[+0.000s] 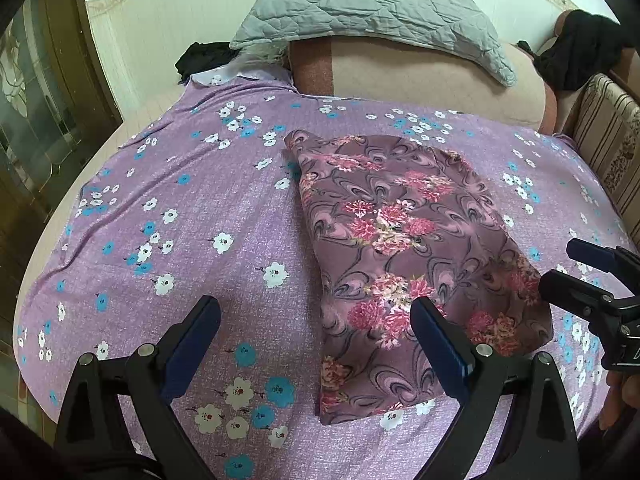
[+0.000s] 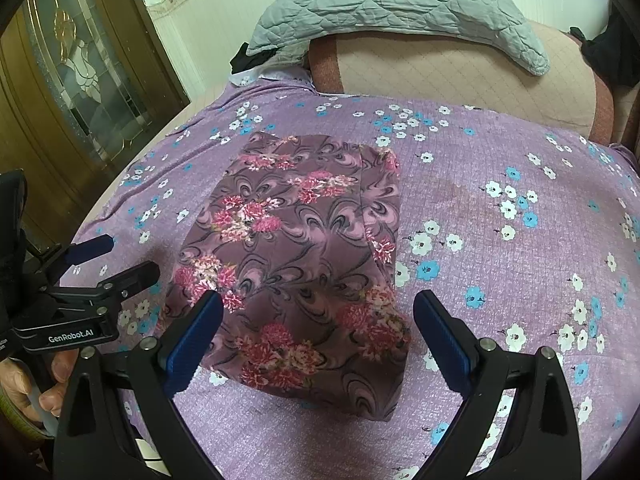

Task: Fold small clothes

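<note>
A mauve garment with pink flower print (image 1: 404,248) lies flat and folded into a long rectangle on the bed; the right wrist view has it at centre (image 2: 296,248). My left gripper (image 1: 316,320) hovers open above its near left edge, nothing between the fingers. My right gripper (image 2: 318,312) stands open over the garment's near end, also holding nothing. The right gripper (image 1: 560,266) shows at the right edge of the left wrist view, and the left gripper (image 2: 124,258) shows at the left edge of the right wrist view, beside the cloth.
A purple bedsheet with white and blue flowers (image 1: 200,208) covers the bed. A pink bolster (image 1: 420,76) with a grey quilted cover (image 1: 372,4) lies at the far end. Dark clothes (image 1: 576,48) sit at the back right. A glass-panelled door (image 2: 80,64) stands left.
</note>
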`<state>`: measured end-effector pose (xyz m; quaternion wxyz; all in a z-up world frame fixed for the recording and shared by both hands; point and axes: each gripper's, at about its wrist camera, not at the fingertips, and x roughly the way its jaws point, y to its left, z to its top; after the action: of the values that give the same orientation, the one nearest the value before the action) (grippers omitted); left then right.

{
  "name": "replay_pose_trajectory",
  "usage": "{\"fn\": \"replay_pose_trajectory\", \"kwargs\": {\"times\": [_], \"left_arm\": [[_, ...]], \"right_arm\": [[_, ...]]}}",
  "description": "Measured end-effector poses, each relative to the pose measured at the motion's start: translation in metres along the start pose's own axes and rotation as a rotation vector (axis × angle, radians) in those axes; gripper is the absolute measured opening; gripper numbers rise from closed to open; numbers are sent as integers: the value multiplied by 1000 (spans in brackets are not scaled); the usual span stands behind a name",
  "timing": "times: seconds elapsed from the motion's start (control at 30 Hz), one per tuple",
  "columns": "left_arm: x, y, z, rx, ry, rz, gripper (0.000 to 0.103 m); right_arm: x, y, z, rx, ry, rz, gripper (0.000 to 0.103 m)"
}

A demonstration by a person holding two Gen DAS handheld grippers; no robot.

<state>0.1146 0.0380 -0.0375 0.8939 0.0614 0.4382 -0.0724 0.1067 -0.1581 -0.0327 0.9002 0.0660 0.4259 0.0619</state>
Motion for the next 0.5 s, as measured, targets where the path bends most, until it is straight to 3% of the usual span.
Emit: {"fn": "replay_pose_trajectory", "kwargs": {"times": [0.5], "left_arm": [[1,-1,0,5,5,-4,96]], "right_arm": [[3,-2,1,8,2,8,96]]}}
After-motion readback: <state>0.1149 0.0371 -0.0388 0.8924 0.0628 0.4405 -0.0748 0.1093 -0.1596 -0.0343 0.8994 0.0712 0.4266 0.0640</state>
